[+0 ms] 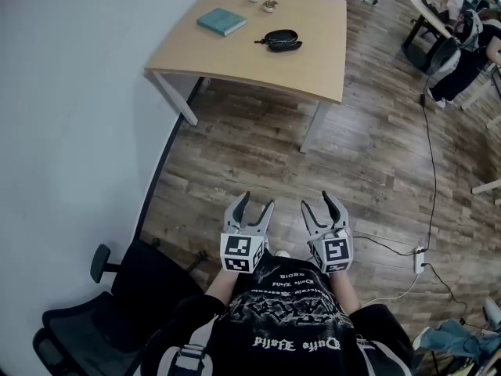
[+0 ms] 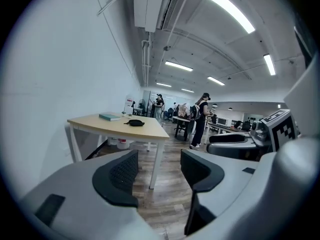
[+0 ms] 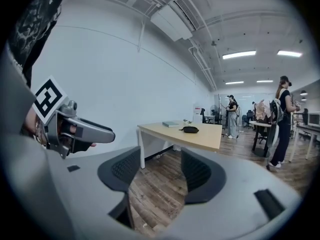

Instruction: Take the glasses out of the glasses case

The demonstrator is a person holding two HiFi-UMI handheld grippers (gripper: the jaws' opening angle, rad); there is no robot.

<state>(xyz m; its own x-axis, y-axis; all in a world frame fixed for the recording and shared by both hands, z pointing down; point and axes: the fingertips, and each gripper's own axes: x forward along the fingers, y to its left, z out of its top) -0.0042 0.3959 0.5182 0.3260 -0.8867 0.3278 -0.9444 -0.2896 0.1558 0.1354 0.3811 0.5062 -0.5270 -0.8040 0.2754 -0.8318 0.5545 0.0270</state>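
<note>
A black glasses case lies on a light wooden table far ahead of me; it also shows small in the left gripper view and the right gripper view. Whether glasses are inside I cannot tell. My left gripper and right gripper hang side by side over the wooden floor, close to my body and well short of the table. Both stand open with nothing between their pads.
A teal book and two small potted plants also sit on the table. A black office chair stands at my lower left by the white wall. Cables and a power strip lie on the floor to the right. People stand among desks farther off.
</note>
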